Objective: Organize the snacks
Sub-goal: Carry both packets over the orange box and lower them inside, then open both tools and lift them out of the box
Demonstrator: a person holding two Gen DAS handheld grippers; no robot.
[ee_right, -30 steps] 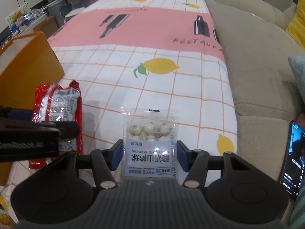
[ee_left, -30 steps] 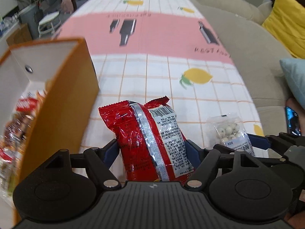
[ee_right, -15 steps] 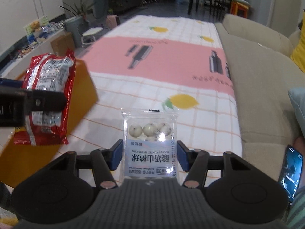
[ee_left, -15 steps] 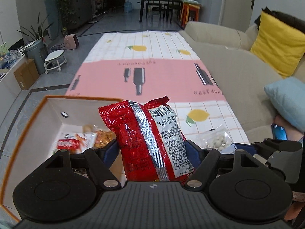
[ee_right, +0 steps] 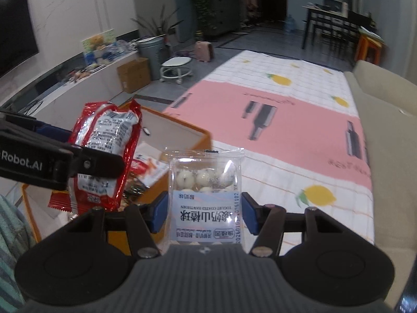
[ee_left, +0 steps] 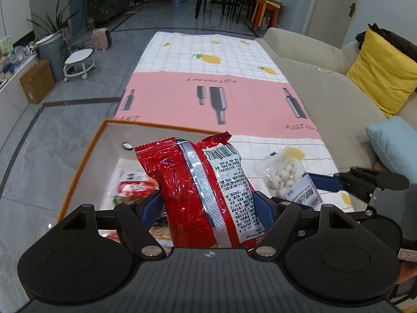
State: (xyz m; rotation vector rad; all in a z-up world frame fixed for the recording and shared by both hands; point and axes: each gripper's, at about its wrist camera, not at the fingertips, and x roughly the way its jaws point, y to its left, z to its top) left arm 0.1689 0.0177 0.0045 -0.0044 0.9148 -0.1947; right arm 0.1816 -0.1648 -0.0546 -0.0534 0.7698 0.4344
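From the left wrist view, the left gripper [ee_left: 208, 206] is clamped on a red snack bag [ee_left: 198, 190], its blue pads pressing both sides of the packet, which stands upright above the open orange storage box [ee_left: 78, 167]. The box's white interior already holds other snack packets [ee_left: 133, 186]; its far rim lies against the pink band of the tablecloth [ee_left: 234, 101]. To the right, the right gripper [ee_left: 315, 185] carries a clear bag of yogurt-coated hawthorn balls [ee_left: 285, 176] beside the red bag, apart from it. A beige sofa [ee_left: 325, 96] borders the cloth's right edge; grey floor lies open to the left.

From the right wrist view, the right gripper [ee_right: 204, 210] is closed on the hawthorn bag [ee_right: 206, 193], held upright near the box's right wall [ee_right: 200, 140]. The left gripper [ee_right: 86, 161] holds the red bag [ee_right: 104, 154] over the box opening. Much of the cloth [ee_right: 286, 135] ahead is bare.
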